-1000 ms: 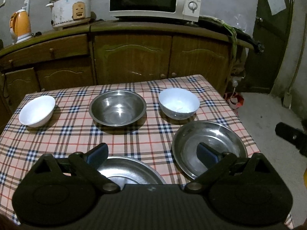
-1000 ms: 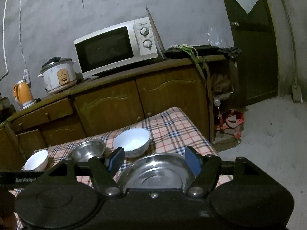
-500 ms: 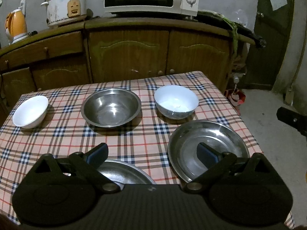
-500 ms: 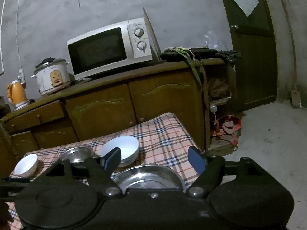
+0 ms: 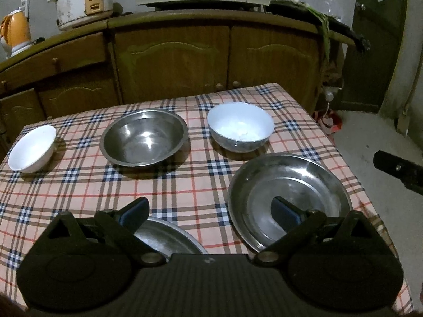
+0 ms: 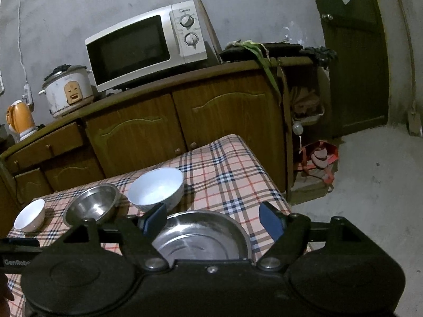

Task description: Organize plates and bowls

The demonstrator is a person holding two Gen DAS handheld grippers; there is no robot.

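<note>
Surface (image 5: 185, 185): covered with a plaid cloth in pink, navy and red; carries all the dishes.
Small white bowl (image 5: 33, 149): at the far left of the surface, tipped a little toward the camera, well apart from the rest.
Steel bowl (image 5: 144, 137): upright, in the far row between the two white bowls, touching neither.
Large white bowl (image 5: 240, 126): far right of the row, upright, just behind the steel plate.
Steel plate (image 5: 288, 192): flat on the right side of the surface, near its right edge; in the right wrist view (image 6: 201, 235) lying low between the two blue pads.
Second steel plate (image 5: 169, 239): at the near edge, mostly hidden behind the left gripper body.
Left gripper (image 5: 208, 210): jaws spread wide, holding nothing; left pad above the near plate's rim, right pad above the steel plate's inside, contact not clear.
Right gripper (image 6: 214, 219): jaws spread wide after just opening further, closed on nothing; steel plate seen between them, not pressed by the pads; black part of it visible at the right edge of the left wrist view.
Cabinet (image 6: 185, 121): wooden, behind the surface.
Microwave (image 6: 142, 47): on top of the cabinet.
Rice cooker (image 6: 67, 89): left of the microwave.
Orange kettle (image 6: 21, 119): at the far left of the cabinet top.
Door (image 6: 354, 60): dark, at the right, with a paper sheet stuck near its top.
</note>
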